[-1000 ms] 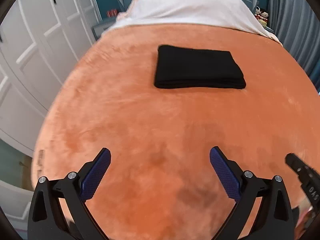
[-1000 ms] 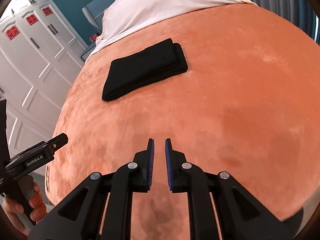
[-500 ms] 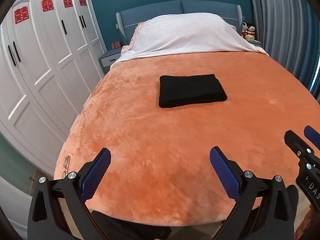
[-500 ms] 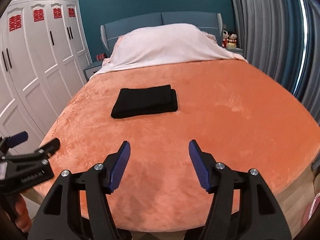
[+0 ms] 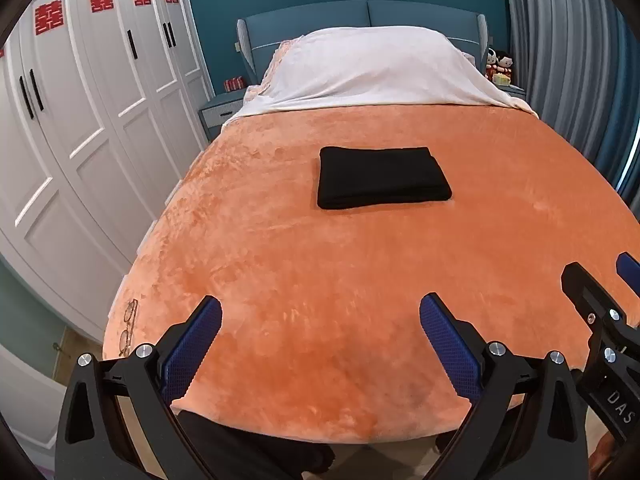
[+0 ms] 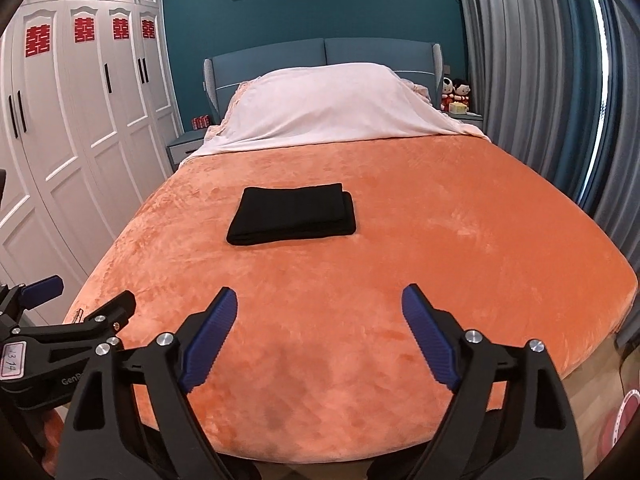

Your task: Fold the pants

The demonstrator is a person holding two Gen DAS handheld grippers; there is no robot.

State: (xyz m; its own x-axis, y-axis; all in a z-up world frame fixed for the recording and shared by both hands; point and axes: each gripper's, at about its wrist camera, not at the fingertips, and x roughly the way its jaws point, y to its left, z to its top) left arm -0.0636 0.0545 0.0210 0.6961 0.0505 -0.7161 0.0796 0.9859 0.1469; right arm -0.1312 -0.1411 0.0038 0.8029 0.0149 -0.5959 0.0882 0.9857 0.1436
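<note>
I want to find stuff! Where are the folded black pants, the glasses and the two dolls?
folded black pants (image 5: 382,178), left wrist view, middle of the top layer.
glasses (image 5: 128,328), left wrist view, frame at the blanket's near left edge.
dolls (image 6: 456,90), right wrist view, between their heads, on the nightstand.

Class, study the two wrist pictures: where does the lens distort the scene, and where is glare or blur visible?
Left wrist view: fisheye bends the wardrobe and rounds the orange blanket; dark vignette at the corners; folded pants sharp. Right wrist view: same bulge; bright daylight glares through the curtains; right gripper in sharp focus.
</note>
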